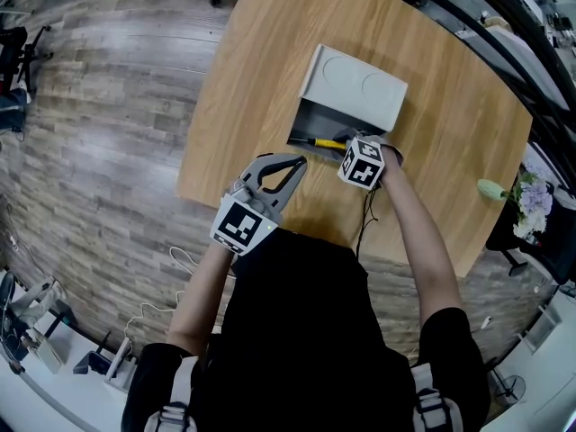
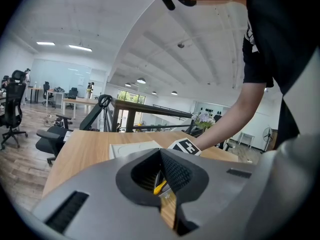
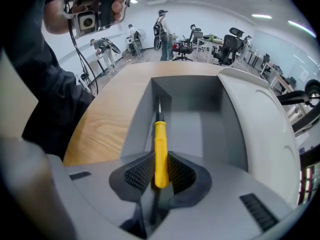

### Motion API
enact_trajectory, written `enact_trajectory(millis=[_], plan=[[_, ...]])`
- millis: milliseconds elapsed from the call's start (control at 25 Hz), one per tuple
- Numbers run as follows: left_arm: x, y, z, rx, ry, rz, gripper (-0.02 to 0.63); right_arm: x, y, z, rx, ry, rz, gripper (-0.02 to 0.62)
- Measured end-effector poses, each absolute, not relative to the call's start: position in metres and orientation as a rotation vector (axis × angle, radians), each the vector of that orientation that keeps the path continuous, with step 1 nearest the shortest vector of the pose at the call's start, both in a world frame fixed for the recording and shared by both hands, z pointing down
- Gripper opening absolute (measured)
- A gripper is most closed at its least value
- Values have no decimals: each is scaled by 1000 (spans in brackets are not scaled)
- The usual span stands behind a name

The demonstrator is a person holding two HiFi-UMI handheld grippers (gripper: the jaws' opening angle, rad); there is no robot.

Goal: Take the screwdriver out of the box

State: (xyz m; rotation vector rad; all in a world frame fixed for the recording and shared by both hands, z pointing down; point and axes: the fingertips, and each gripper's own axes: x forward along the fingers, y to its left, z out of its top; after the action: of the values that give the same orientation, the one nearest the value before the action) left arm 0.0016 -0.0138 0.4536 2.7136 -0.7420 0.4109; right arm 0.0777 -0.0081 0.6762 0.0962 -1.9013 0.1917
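The person stood over the wooden table (image 1: 261,52) with the grey box (image 3: 200,109) lying open, its lid (image 1: 355,86) folded back. The right gripper (image 3: 159,173) pointed steeply down into the box, its pads closed on the yellow handle of the screwdriver (image 3: 160,144), whose metal shaft still reached along the box floor. The left gripper (image 1: 299,161) hovered just beside the box's near edge, its tips together with nothing held.

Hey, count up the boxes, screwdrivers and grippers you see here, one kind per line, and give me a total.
Grey plastic box with open lid: 1
Yellow-handled screwdriver: 1
Grey two-jaw grippers: 2 (left gripper, right gripper)
Total: 4
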Motion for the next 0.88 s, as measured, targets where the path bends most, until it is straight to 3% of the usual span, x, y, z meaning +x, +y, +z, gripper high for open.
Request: enact_trajectory(millis=[880], plan=[[6,18,436,2729,-775,466,21,97,-11,665,203,-1880,100,86]])
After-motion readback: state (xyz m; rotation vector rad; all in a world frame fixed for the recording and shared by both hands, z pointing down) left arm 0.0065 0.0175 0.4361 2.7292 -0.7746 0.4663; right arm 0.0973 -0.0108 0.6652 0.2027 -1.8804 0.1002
